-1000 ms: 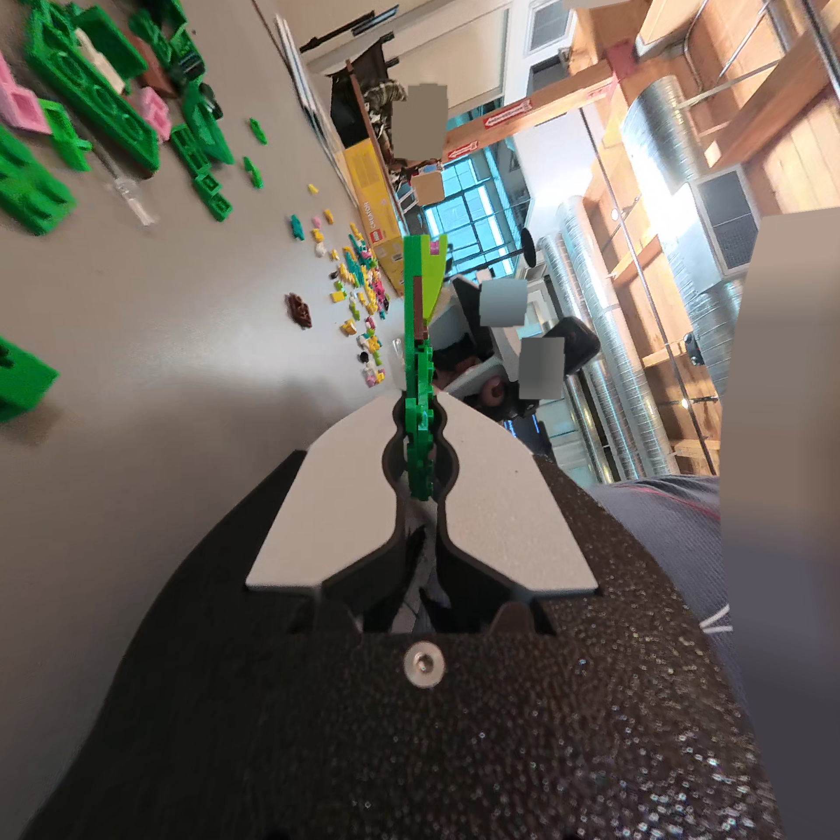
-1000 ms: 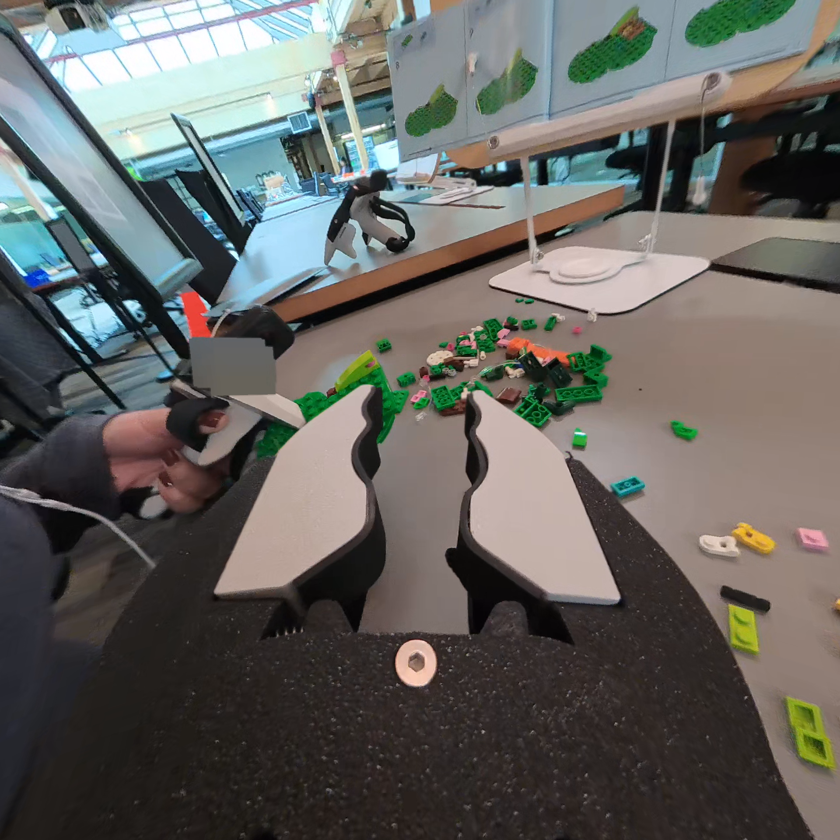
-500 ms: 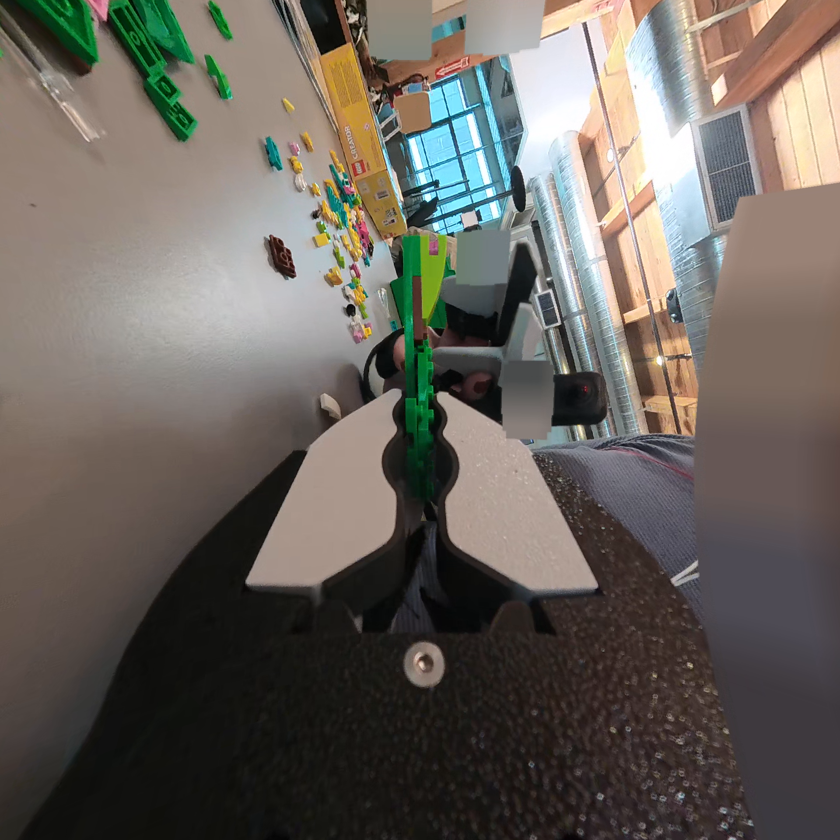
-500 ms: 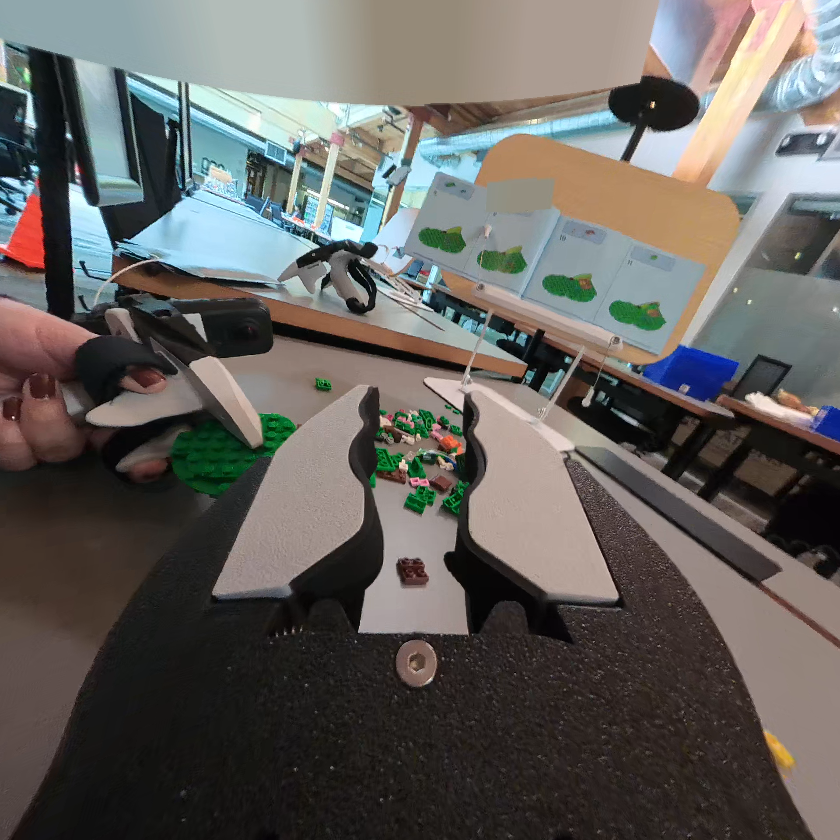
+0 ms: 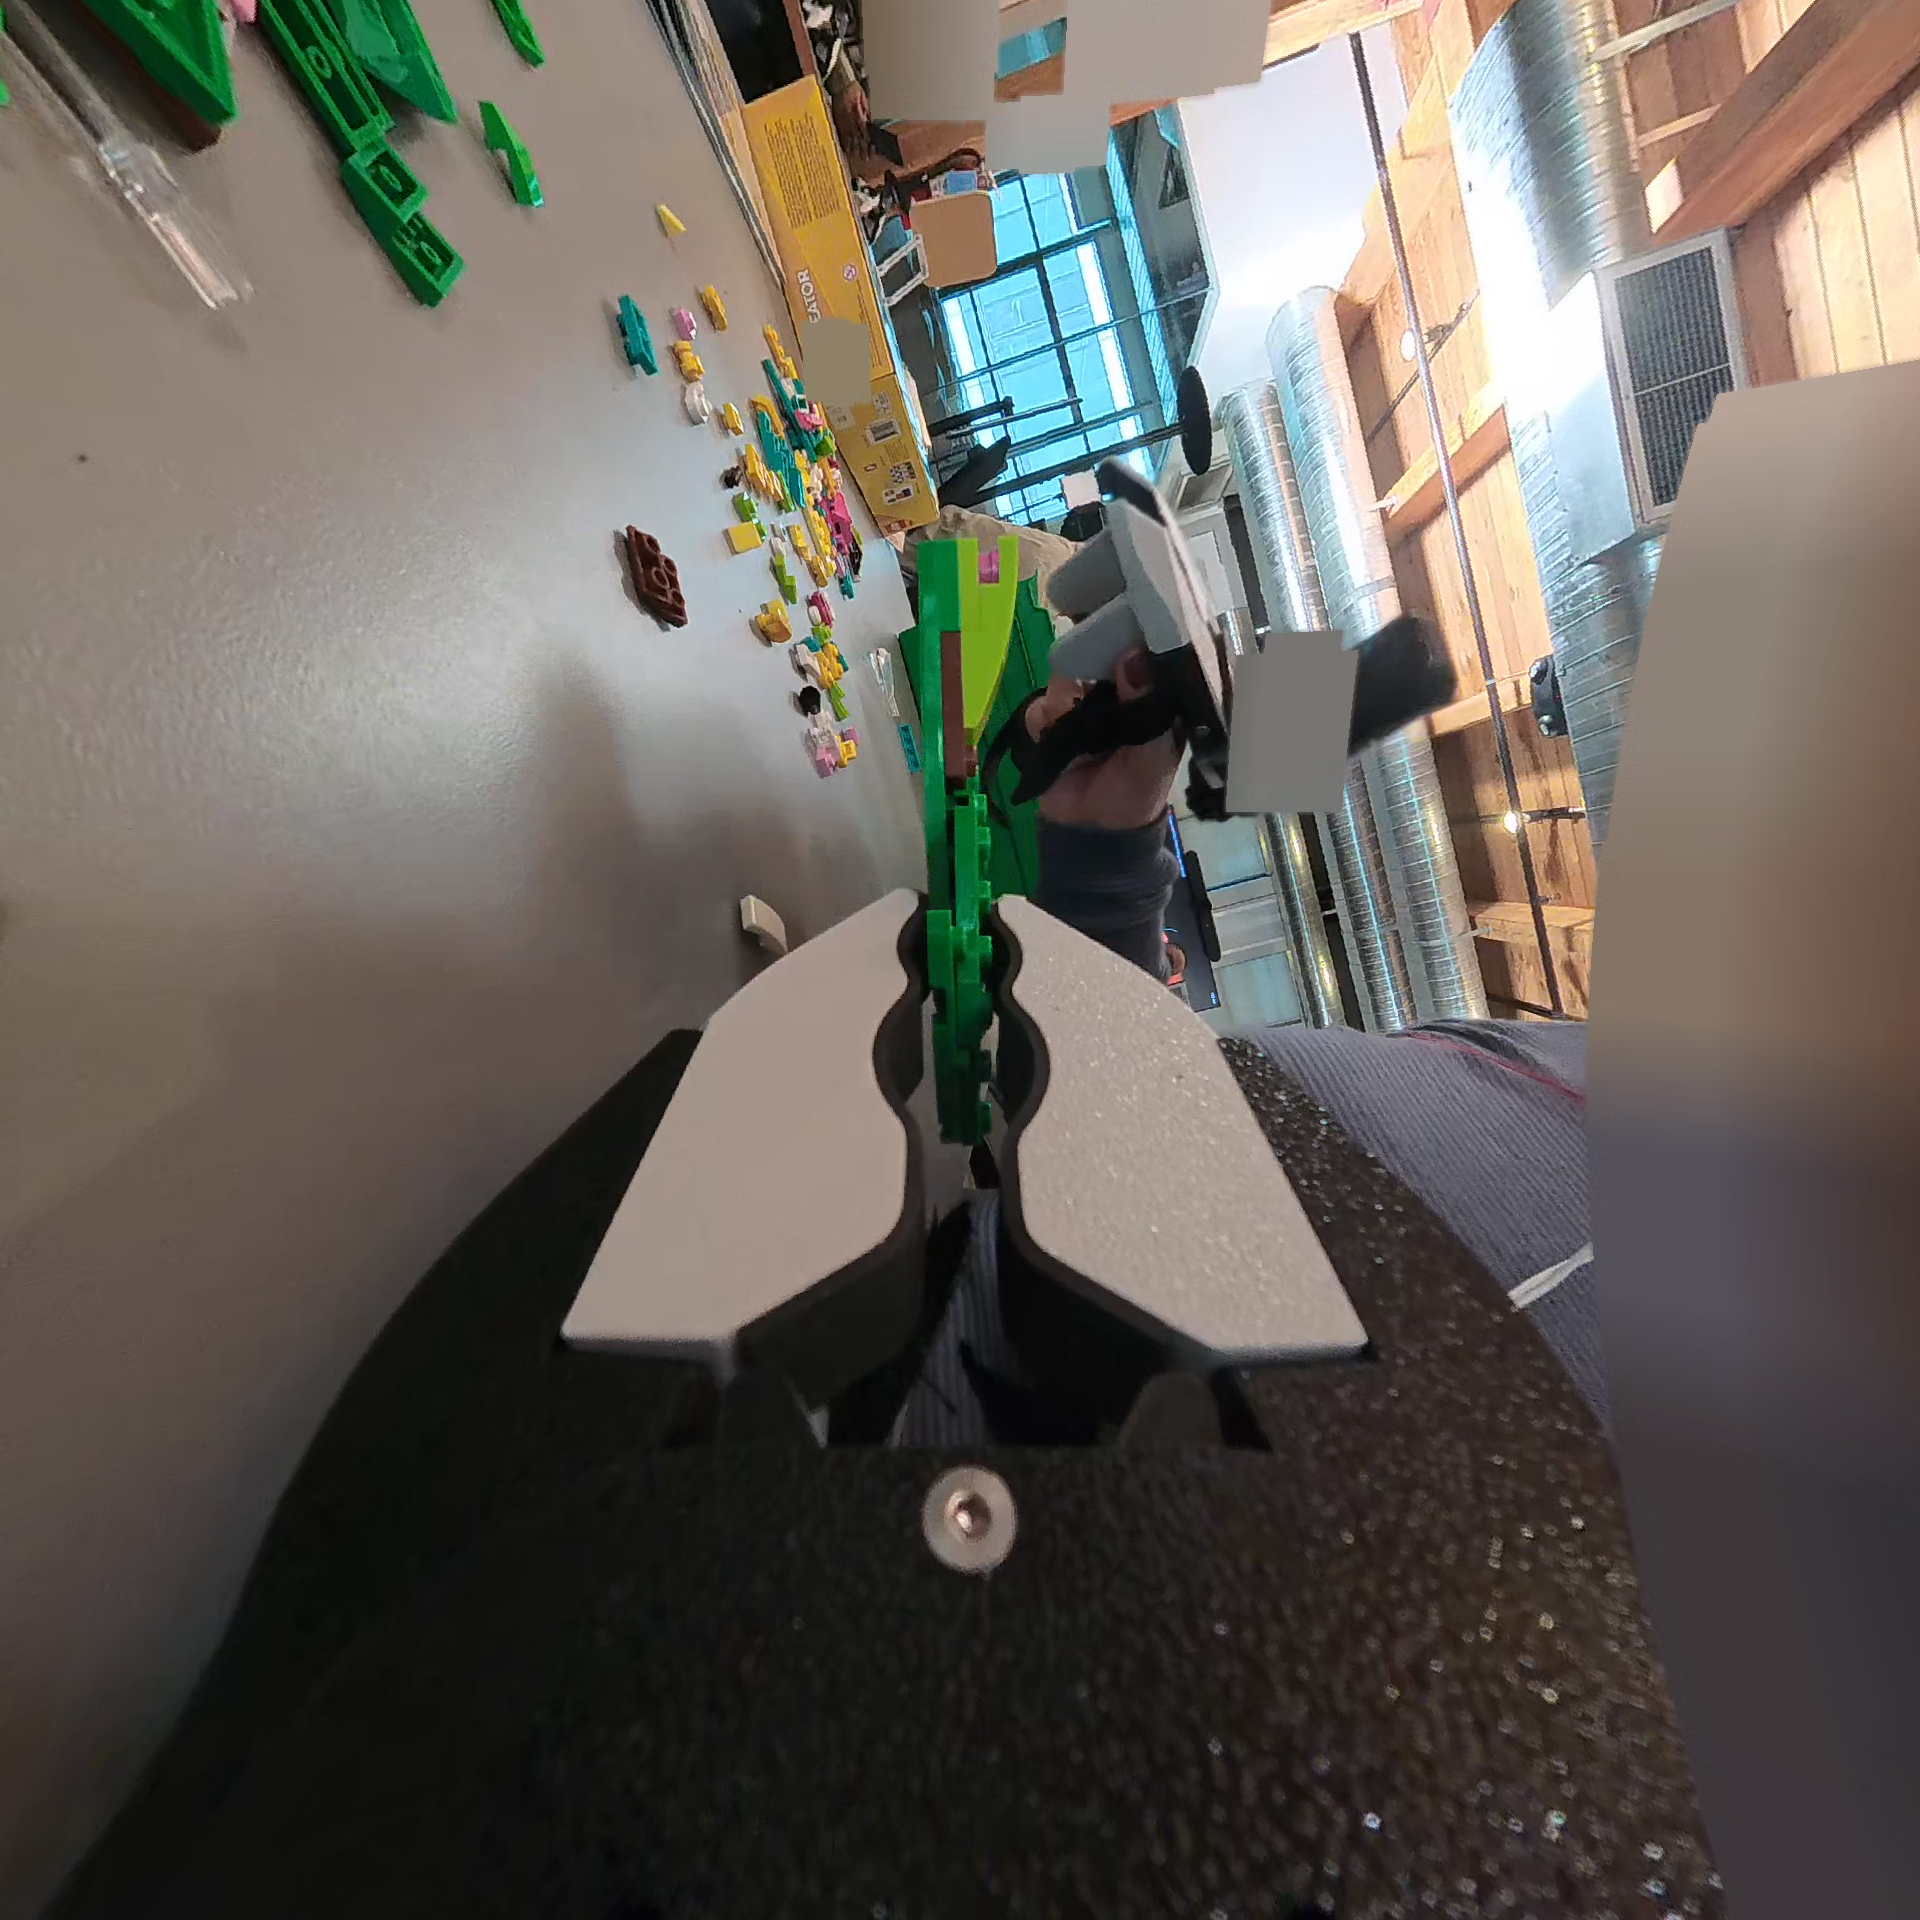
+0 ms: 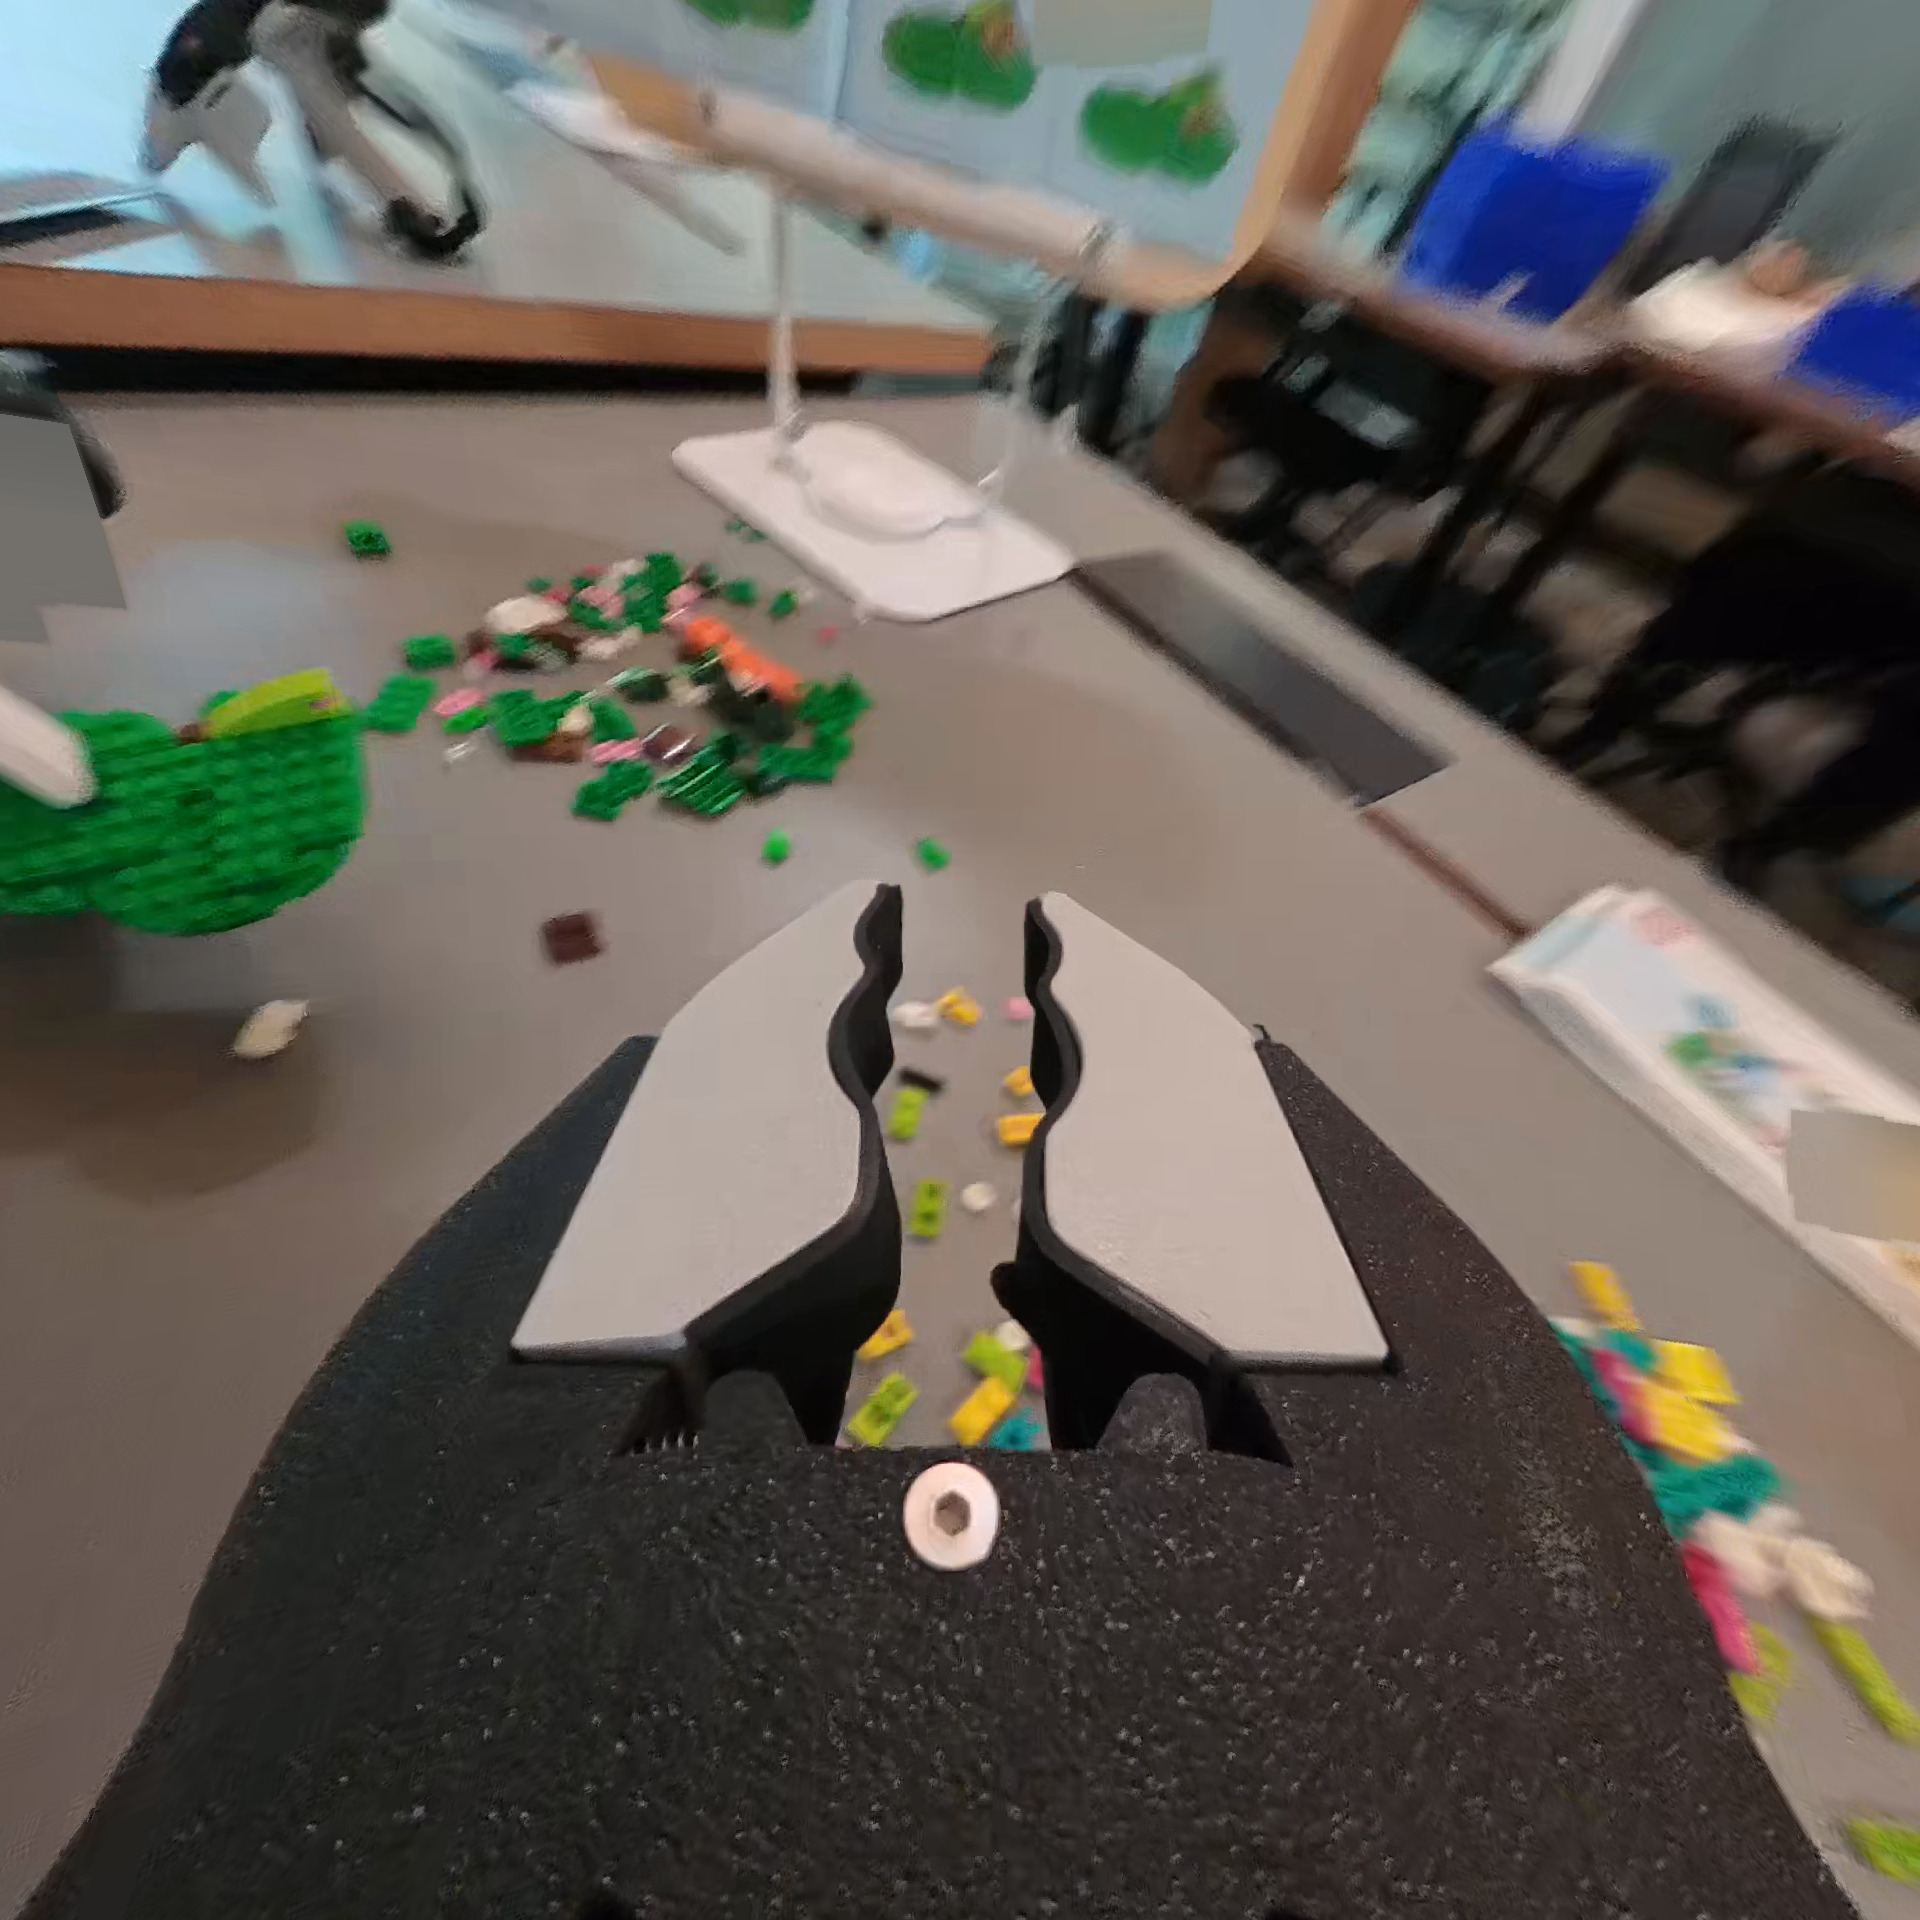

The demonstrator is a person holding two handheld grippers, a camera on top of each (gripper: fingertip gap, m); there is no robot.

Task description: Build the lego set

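Note:
My left gripper (image 5: 958, 914) is shut on the edge of a green lego base assembly (image 5: 961, 790) with a lime wedge and a brown piece on it, held edge-on above the grey table. The same assembly shows at the left of the right wrist view (image 6: 187, 821), with a fingertip (image 6: 42, 758) of the left gripper on it. My right gripper (image 6: 958, 904) is open and empty above small yellow and lime pieces (image 6: 914, 1117). It also shows in the left wrist view (image 5: 1132, 592), beyond the assembly. A brown brick (image 6: 571, 935) lies on the table.
A pile of green, pink and orange bricks (image 6: 665, 696) lies mid-table. A white stand base (image 6: 883, 530) holds instruction pictures behind it. A booklet (image 6: 1704, 1049) lies at the right. Colourful small pieces (image 6: 1683, 1455) lie at the right. A yellow box (image 5: 831, 291) stands at the table's far edge. There is about 20 cm between the tips of the two grippers. The brown brick (image 6: 571, 935) is about 11 cm from my left fingertips. It is also in sight in the left wrist view (image 5: 662, 575).
My right gripper has swung right and tilted down over the small yellow and lime pieces, its jaws a little narrower. The left gripper keeps its hold on the assembly.

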